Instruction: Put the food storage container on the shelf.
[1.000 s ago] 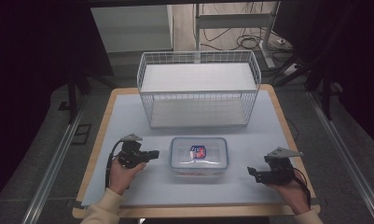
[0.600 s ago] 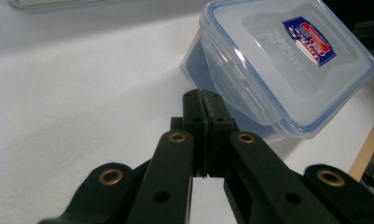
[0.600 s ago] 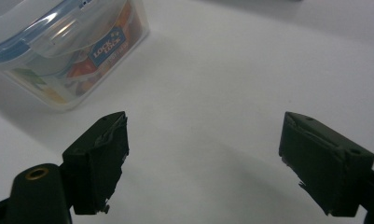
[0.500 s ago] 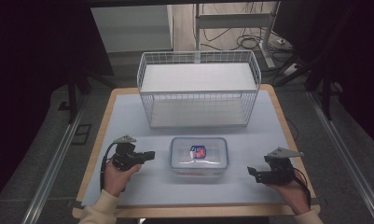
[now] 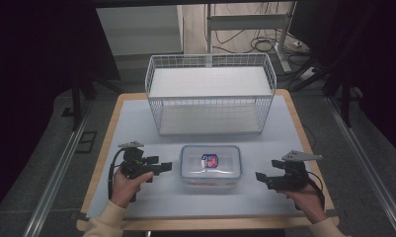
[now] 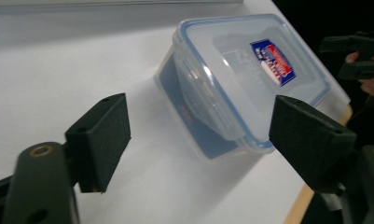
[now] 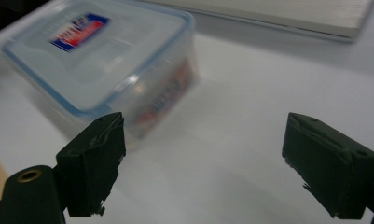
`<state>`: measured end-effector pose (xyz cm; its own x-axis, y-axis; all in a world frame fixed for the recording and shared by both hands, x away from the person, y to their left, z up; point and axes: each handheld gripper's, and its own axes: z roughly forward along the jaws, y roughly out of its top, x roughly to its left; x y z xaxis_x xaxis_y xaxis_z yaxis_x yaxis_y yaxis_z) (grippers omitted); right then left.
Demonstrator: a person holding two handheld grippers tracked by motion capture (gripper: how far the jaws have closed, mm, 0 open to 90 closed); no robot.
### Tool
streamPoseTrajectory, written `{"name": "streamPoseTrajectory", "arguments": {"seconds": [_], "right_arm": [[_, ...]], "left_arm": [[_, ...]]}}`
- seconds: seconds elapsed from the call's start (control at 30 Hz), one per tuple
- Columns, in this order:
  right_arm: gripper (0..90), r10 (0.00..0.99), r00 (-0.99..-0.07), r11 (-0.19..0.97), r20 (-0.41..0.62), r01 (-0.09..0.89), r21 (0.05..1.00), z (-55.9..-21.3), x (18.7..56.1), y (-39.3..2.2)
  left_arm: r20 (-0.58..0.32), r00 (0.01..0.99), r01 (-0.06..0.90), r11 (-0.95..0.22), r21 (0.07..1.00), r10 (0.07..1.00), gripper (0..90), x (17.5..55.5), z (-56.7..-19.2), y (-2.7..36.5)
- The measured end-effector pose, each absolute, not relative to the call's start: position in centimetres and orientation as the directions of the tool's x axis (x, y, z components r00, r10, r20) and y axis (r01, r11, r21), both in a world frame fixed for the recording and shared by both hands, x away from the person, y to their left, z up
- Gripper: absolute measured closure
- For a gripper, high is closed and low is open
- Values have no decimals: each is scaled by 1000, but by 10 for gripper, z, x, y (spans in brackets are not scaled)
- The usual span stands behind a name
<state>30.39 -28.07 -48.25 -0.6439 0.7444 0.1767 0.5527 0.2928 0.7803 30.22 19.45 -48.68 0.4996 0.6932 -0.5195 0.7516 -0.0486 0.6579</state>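
Observation:
A clear plastic food container [image 5: 210, 167] with a blue-edged lid and a red-and-blue label lies on the white mat, front centre. My left gripper [image 5: 165, 166] is just left of it, open, jaws pointing at its short side with the latch [image 6: 201, 93]. The container [image 6: 240, 79] sits ahead between and beyond those jaws, untouched. My right gripper [image 5: 259, 177] is a little off the container's right side, open and holding nothing. In the right gripper view the container [image 7: 105, 60] lies ahead to the left of the jaws.
A white wire basket [image 5: 210, 96] stands behind the container at the back of the mat. The wooden table edge [image 5: 205, 223] runs along the front. Bare mat [image 5: 136, 128] lies left and right of the container.
My left gripper has moved right, toward the container's left side. The right gripper and the container have stayed put.

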Motion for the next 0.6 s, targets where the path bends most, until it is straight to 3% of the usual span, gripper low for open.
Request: {"name": "streamPoseTrajectory", "arguments": {"seconds": [0.13,0.6], "right_arm": [[133,704,-660,263,262,586,767,-477,313,-267],[103,665,-648,231,372,651,723,-479,340,-232]], "left_arm": [[-551,497,764,-36,645,670,173,309,-486,187],[-659,461,838,-49,543,594,165,333,-507,159]]}}
